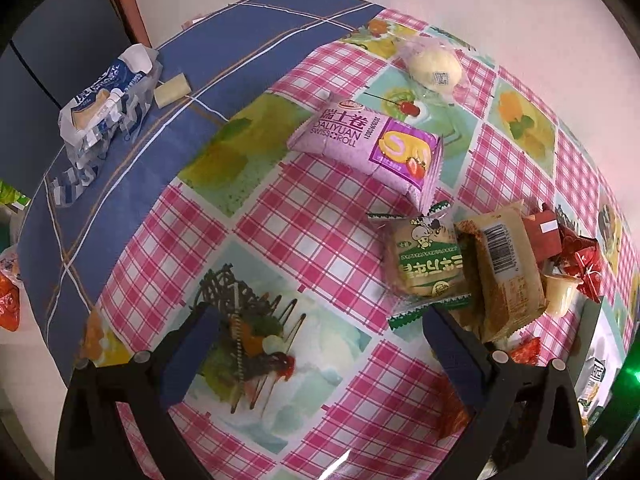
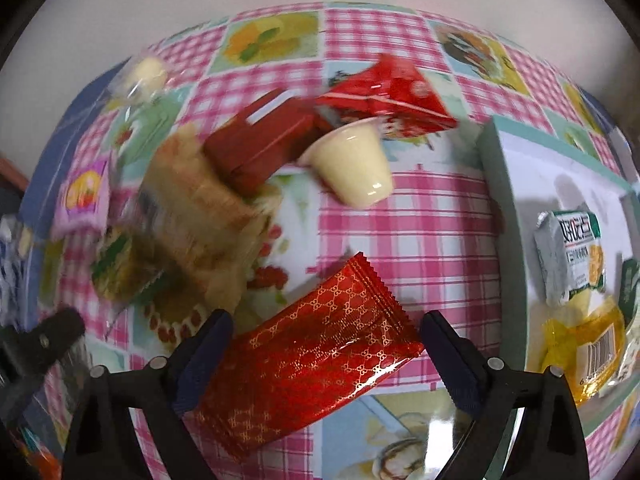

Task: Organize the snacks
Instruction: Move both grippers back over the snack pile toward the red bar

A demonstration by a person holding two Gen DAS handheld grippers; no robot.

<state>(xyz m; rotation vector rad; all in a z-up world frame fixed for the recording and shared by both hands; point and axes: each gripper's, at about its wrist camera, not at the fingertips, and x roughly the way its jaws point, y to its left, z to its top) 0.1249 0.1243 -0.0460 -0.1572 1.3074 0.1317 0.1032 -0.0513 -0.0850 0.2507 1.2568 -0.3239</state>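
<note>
Risk: you had the right gripper [image 2: 326, 340] spread wide, and the glossy red packet [image 2: 308, 360] lay skewed, so closing could have pinched only a corner.
Packet: it lay between your fingers, untouched, on the table [image 2: 400, 240], beside the tray [image 2: 504, 200].
Left gripper [image 1: 320, 340]: spread, empty.
Beyond: pudding cup [image 2: 352, 164].

Swiss roll packet [image 1: 366, 148] lies on the tablecloth [image 1: 280, 240], with the wrapped bun [image 1: 434, 66] behind it. Snack pile [image 1: 480, 264] is placed to its right. Opened bag [image 1: 104, 108] is set far left. Patterned pouch [image 2: 316, 356] lies between the right gripper's [image 2: 326, 344] fingers; tray [image 2: 520, 184] holding packets is placed right.
</note>
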